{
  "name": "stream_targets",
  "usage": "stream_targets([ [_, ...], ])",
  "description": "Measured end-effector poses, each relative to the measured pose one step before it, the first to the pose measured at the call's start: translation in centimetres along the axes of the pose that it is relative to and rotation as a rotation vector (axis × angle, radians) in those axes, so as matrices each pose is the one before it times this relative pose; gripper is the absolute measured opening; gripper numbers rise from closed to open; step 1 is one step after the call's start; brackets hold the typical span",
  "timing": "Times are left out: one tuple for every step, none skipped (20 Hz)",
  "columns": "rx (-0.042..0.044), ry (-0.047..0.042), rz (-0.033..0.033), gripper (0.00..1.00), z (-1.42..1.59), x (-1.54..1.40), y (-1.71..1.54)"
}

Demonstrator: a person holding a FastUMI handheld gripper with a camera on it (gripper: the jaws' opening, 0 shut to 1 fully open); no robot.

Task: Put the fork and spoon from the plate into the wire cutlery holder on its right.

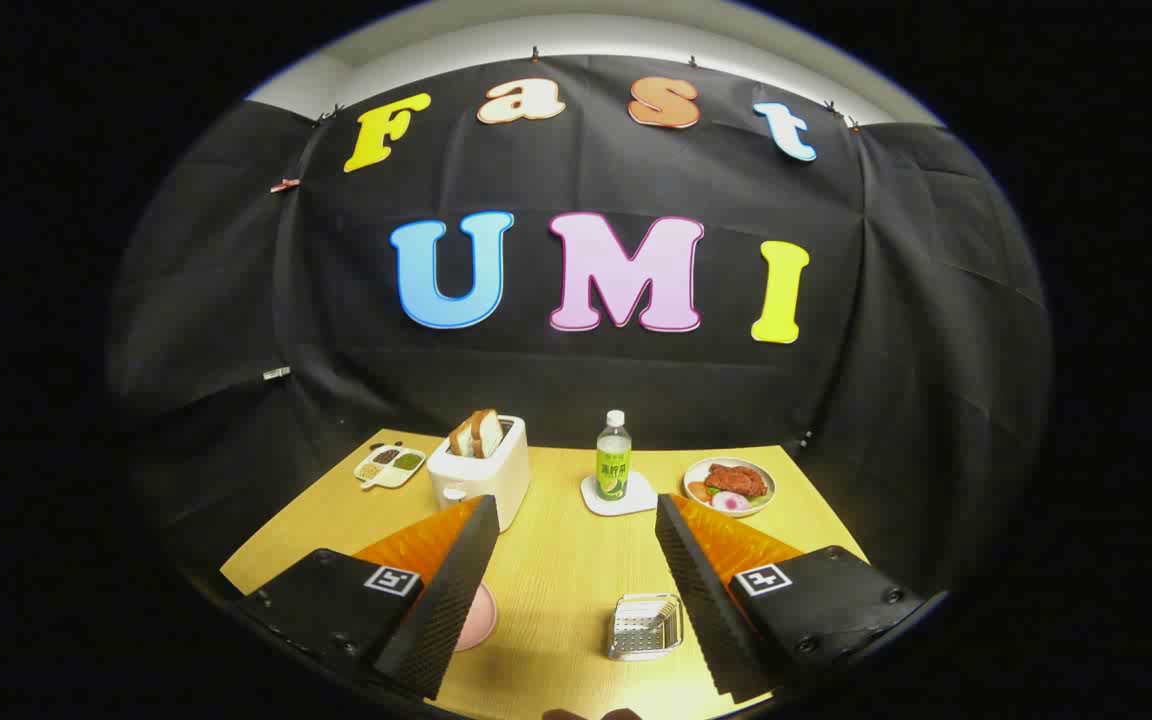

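The gripper (571,590) stands with its two black ribbed fingers spread wide and nothing held between them, only bare wooden tabletop (556,570) lying in the gap; just inside the right finger sits the square silver wire cutlery holder (644,627), which looks empty, though its far corner is hidden by that finger; beside the left finger a pale pink plate (479,615) shows as a mere sliver, the rest covered, so the fork and spoon that should lie on it cannot be made out; by my judgement such cutlery will be light, stiff and slippery, and best pinched across the handle near its middle, where it will not tip; beyond the fingers stand a cream toaster (481,472) with bread slices in its slot, a small white divided dish (390,466) of green and brown condiments, a green-labelled clear bottle (613,458) on a white coaster, and a white bowl (730,485) of red meat and other food.
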State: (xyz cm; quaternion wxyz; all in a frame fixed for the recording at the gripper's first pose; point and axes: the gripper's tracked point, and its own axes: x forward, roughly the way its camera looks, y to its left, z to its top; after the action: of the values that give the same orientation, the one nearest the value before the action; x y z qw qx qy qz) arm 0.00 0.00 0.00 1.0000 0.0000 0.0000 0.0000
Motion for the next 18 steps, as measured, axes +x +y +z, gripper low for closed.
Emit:
stream_targets([
  [-0.00165,-0.00090,-0.00300,0.98,0.049,0.081,0.014],
  [-0.00328,0.00064,0.00216,0.98,-0.069,0.140,0.260],
  [-0.00515,0.00475,0.00230,0.98,-0.086,0.064,0.171],
  [-0.00239,0.00272,-0.00009,0.98,-0.008,-0.024,0.051],
  [0.00121,0.00000,-0.00608,0.98,0.226,0.025,-0.085],
  [0.00245,0.00135,-0.00475,0.98,0.108,-0.039,-0.092],
  [0.00418,-0.00558,-0.00700,0.98,0.377,-0.156,-0.096],
  [-0.00052,-0.00946,-0.01077,0.98,0.361,-0.090,-0.131],
  [-0.00753,-0.00553,-0.01701,0.98,0.375,-0.031,-0.271],
  [-0.01028,0.00034,-0.01134,0.98,-0.058,-0.001,-0.127],
  [-0.00673,-0.01126,-0.01845,0.98,0.366,-0.099,-0.301],
  [0.00174,-0.00948,-0.01415,0.98,0.385,-0.136,-0.234],
  [0.00387,-0.00541,-0.00769,0.98,0.086,-0.025,-0.036],
  [0.00500,0.00056,-0.00815,0.98,-0.109,-0.007,-0.010],
  [0.01054,-0.00108,-0.00131,0.98,0.010,-0.007,0.054],
  [0.01238,0.00166,0.00219,0.98,-0.089,-0.018,0.110],
  [0.00888,0.00334,0.00806,0.98,-0.205,0.064,0.208],
  [0.00422,0.00372,0.01393,0.98,-0.219,0.138,0.425],
])
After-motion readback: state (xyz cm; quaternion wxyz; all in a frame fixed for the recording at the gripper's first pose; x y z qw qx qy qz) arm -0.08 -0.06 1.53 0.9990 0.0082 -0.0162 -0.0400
